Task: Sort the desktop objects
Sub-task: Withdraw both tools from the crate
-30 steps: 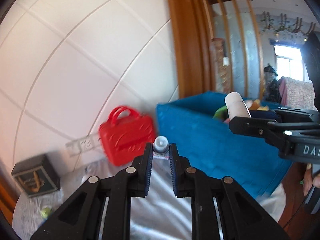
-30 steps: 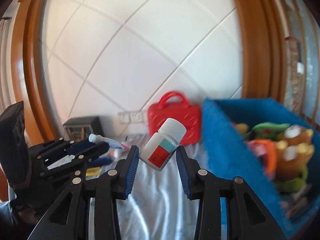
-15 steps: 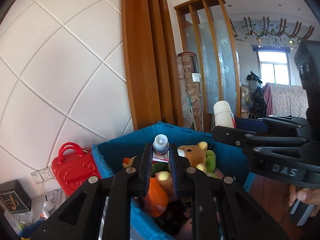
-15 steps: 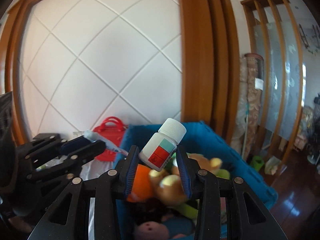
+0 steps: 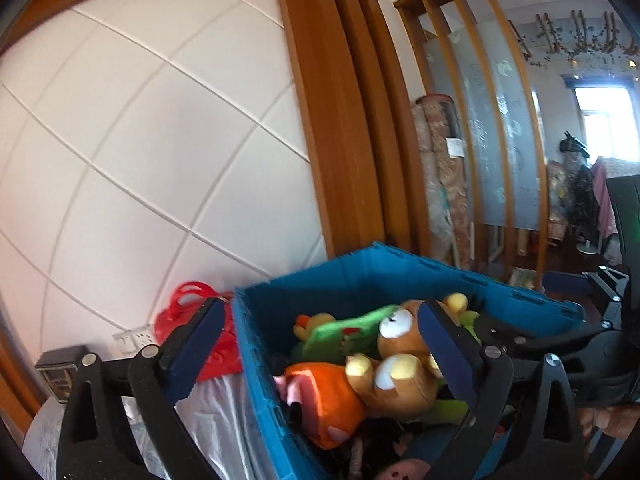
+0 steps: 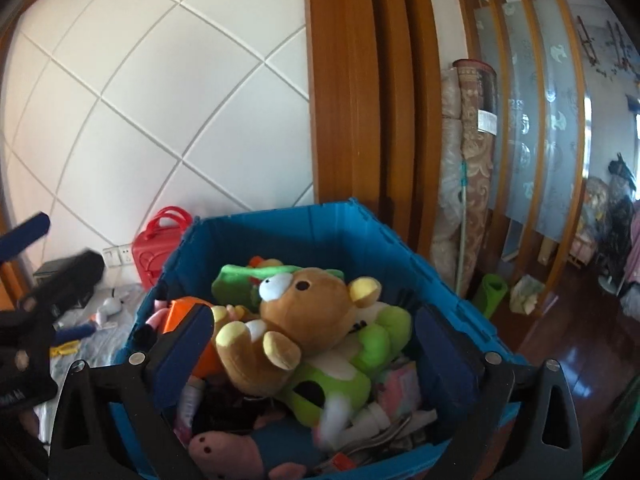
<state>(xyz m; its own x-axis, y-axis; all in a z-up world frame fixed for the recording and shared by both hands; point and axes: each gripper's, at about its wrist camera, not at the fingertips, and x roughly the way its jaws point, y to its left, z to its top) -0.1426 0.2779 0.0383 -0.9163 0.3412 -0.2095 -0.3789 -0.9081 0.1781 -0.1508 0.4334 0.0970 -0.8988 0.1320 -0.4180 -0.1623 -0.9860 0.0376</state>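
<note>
Both grippers, left [image 5: 320, 350] and right [image 6: 316, 346], just sprang wide over the bin [image 6: 280, 226], nothing between the fingers. Remaining clutter's back left on the bench [image 6: 100, 330], nearer the left one.

Blue bin [image 6: 352, 226] under both grippers: hard moulded plastic, ribbed walls, semi-matt. Inside it, between the right gripper [image 6: 316, 340] fingers: brown bear [image 6: 312, 308] and green toy [image 6: 352, 364], both soft matt plush cloth. Gripper bodies matt black plastic, pads [image 6: 188, 344] dark blue, rubbery looking, silver metal screws. Left gripper [image 5: 320, 348] same build. Left of it: red case [image 5: 188, 312], glossy plastic; table cover [image 5: 216, 412], shiny satin-like cloth. Behind the bin: wood frame [image 6: 360, 80], smooth varnished. Floor [image 6: 580, 340] to the right, glossy dark wood.
</note>
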